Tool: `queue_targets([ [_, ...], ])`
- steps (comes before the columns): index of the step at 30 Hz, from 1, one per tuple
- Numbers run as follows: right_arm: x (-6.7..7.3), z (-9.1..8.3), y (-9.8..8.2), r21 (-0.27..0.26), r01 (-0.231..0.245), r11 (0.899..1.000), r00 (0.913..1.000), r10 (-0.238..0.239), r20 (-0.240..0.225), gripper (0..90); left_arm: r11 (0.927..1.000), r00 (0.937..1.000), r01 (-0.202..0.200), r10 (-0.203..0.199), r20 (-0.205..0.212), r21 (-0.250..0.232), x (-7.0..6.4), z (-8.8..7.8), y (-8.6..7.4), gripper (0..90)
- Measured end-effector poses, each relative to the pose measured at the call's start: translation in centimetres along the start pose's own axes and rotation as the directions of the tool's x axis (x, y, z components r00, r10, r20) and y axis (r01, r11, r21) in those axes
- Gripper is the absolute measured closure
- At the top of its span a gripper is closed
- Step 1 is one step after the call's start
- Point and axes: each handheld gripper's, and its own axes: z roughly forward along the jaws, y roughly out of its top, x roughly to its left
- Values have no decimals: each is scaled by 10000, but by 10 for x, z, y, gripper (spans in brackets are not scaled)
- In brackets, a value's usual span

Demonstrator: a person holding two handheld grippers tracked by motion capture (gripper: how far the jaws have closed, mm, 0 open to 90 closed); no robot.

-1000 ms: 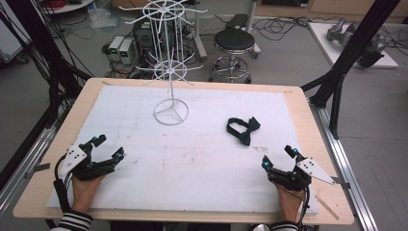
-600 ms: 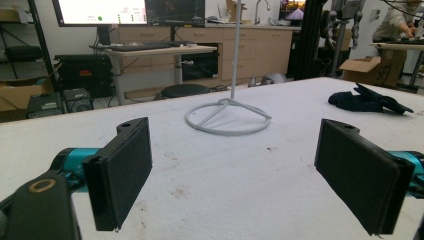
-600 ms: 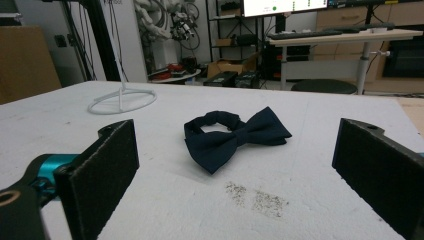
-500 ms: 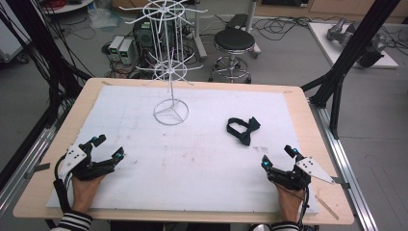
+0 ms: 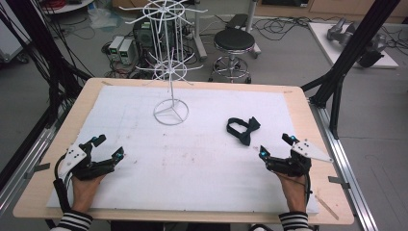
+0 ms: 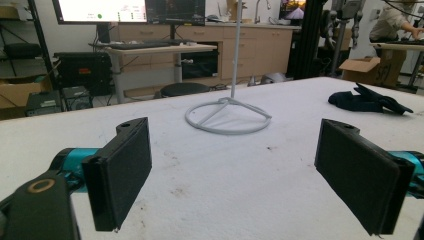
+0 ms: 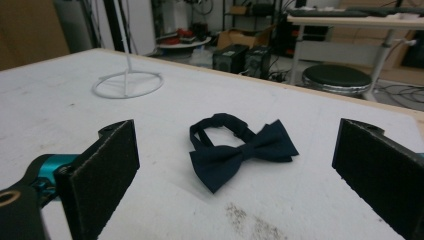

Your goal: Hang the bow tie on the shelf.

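Observation:
A dark navy bow tie with its neck strap lies flat on the white table cover, right of centre. In the right gripper view the bow tie sits a short way ahead of the jaws, between their lines. My right gripper rests open near the front right, just short of it. A white wire display stand rises at the back centre on a ring base. My left gripper is open at the front left with nothing between its jaws. The left gripper view has the bow tie far off to the right.
The white cover lies on a wooden table with bare wood at the rim. Behind the table stand a black stool, black frame posts and electronics boxes on the floor.

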Motion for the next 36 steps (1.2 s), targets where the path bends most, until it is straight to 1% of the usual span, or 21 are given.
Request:
queue_targets([
  [1,0,2,5,158,65,9999,9999,-63,-122,37,10000,10000,3,-3,5,7,0,0,0,154],
  [2,0,2,5,158,65,9999,9999,-63,-122,37,10000,10000,12,-12,4,-1,0,0,0,154],
  [4,0,8,20,350,363,9987,9988,-352,-328,41,10000,10000,12,-12,4,-1,0,0,0,154],
  [7,-1,15,32,542,553,9970,9973,-525,-516,41,10000,10000,15,-15,20,5,0,0,0,154],
  [8,-1,17,35,711,584,9958,9968,-543,-579,41,10000,10000,14,-14,26,19,0,0,0,154],
  [10,0,23,41,847,919,9922,9942,-866,-642,41,10000,10000,19,-19,29,18,0,0,0,154],
  [15,0,37,52,1260,956,9874,9926,-850,-865,40,10000,10000,13,-13,31,68,0,0,0,154],
  [16,0,37,52,1260,956,9874,9926,-850,-865,40,10000,10000,24,-24,29,53,0,0,0,154],
  [17,0,40,54,1332,1009,9859,9918,-891,-920,40,10000,10000,20,-20,30,44,0,0,0,154],
  [19,0,49,58,1669,1002,9809,9912,-838,-1026,40,10000,10000,-4,4,25,23,0,0,0,155],
  [20,0,49,58,1669,1002,9809,9912,-838,-1026,40,10000,10000,-6,6,27,22,0,0,0,155],
  [21,0,56,60,1950,1088,9748,9902,-889,-1077,40,10000,10000,-5,5,27,24,0,0,0,155],
  [22,-1,59,61,2020,1189,9721,9893,-986,-1079,40,10000,10000,-4,4,27,28,0,0,0,155],
  [25,-1,68,65,2550,1446,9561,9857,-1166,-1216,40,10000,10000,9,-10,36,64,0,1,0,154],
  [26,-1,70,66,2693,1436,9523,9855,-1127,-1268,40,10000,10000,19,-19,30,56,0,1,0,155],
  [27,-2,73,67,2753,1462,9502,9848,-1136,-1311,40,10000,10000,19,-20,38,68,0,1,0,155],
  [29,-3,75,67,2773,1454,9497,9845,-1112,-1354,40,10000,10000,22,-22,28,65,0,1,0,155],
  [30,-4,81,68,2924,1378,9463,9852,-1007,-1385,40,10000,10000,16,-17,33,72,0,1,0,155],
  [33,-3,90,68,3377,1609,9274,9815,-1144,-1535,40,9999,10000,18,-19,48,111,0,1,0,156],
  [35,-2,97,71,3590,1732,9171,9794,-1219,-1611,40,9999,10000,33,-34,55,131,1,1,1,156],
  [36,-2,97,71,3590,1732,9171,9794,-1219,-1611,40,9999,10000,50,-51,44,128,1,1,1,156],
])
